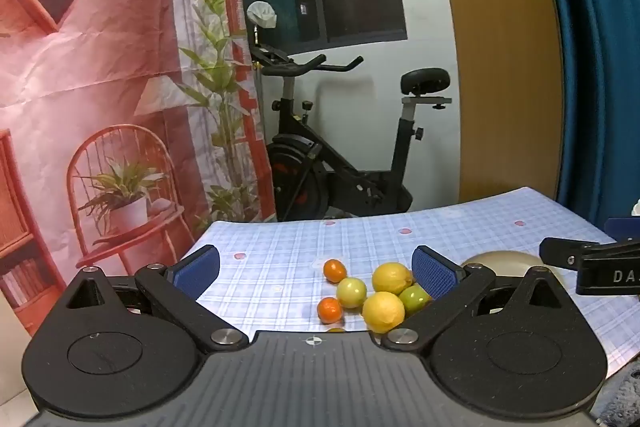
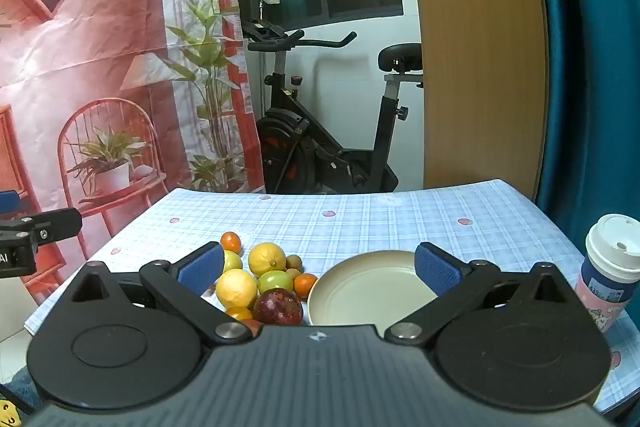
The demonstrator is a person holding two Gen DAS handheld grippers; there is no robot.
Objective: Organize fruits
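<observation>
Left tool (image 1: 316, 269) jaws spread wide, empty, above the bench (image 1: 280, 243). Fruit pile (image 2: 260, 283) left of centre, touching the cream plate (image 2: 360, 291). Right tool (image 2: 320, 267) likewise wide apart, empty. Cup (image 2: 608, 267) far right.

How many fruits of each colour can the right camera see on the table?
Yellow lemons: 2
Green fruits: 2
Small oranges: 3
Small brownish fruits: 2
Dark red fruit: 1
Total: 10 showing; others may be hidden.
</observation>
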